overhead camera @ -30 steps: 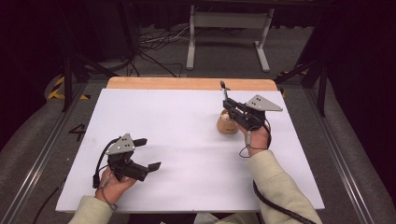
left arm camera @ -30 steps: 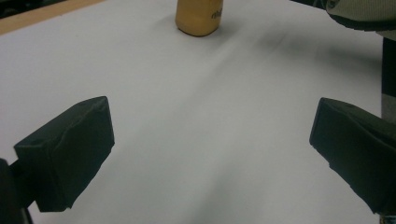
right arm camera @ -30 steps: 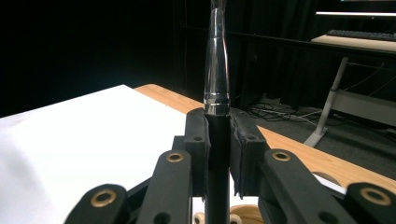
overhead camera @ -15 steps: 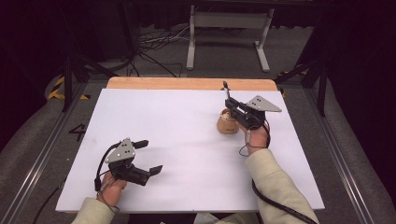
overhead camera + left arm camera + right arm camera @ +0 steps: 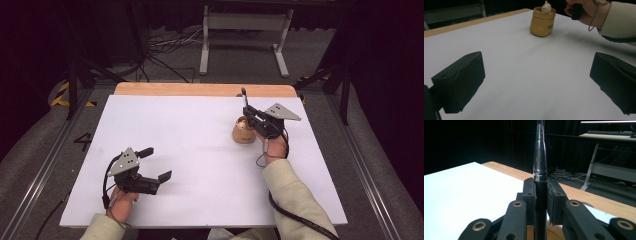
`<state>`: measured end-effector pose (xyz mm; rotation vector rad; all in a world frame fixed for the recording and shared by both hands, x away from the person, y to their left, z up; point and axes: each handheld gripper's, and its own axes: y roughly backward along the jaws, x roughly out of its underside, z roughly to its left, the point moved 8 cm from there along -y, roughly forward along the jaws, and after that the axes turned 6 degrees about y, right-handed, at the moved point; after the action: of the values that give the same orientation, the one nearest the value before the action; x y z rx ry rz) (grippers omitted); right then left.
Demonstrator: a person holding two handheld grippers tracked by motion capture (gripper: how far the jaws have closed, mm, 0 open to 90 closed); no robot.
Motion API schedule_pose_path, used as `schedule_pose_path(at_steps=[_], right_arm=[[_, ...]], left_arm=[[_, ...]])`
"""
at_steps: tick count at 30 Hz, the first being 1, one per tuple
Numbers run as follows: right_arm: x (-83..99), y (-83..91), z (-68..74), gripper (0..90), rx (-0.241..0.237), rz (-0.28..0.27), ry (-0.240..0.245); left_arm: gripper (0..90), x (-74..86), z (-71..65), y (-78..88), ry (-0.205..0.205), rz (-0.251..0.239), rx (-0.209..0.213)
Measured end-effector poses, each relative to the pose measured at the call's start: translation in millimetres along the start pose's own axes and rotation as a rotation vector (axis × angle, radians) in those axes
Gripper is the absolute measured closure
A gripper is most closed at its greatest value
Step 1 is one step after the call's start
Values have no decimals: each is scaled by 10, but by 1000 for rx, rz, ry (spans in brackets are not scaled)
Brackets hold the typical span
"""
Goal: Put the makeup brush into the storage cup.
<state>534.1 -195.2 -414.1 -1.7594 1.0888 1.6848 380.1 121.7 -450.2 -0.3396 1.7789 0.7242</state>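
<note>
White-covered table (image 5: 200, 150) with a bare wooden far edge, dark room behind. Right gripper (image 5: 541, 202) clamped tight on a slim black pen with a glossy barrel (image 5: 540, 157), held upright above a tan fabric pot with a small pale figure inside (image 5: 244, 131). Left gripper (image 5: 156, 164) spread wide, nothing between, low at the near left, well apart from that pot.

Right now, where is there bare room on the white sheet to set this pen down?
The whole middle of the sheet is free, between the left hand-held gripper and the pot, and so is the far left corner. It is crowded only around the pot, where the right hand-held gripper holds the pen.
</note>
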Motion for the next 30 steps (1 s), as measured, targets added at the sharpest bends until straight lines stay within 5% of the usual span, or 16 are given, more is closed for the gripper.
schedule_pose_path(at_steps=[8, 17, 24, 30], right_arm=[[83, -21, -18, 787, -7, 5, -13], [173, -43, -20, 786, -10, 29, -15], [251, -45, -49, 785, -6, 56, -33], [289, -46, -48, 783, -6, 73, -25]], left_arm=[[3, 12, 51, 25, 33, -34, -11], [2, 20, 85, 30, 46, -15, -45], [4, 28, 147, 37, 91, -17, -157], [3, 4, 107, 78, 53, -28, -116]])
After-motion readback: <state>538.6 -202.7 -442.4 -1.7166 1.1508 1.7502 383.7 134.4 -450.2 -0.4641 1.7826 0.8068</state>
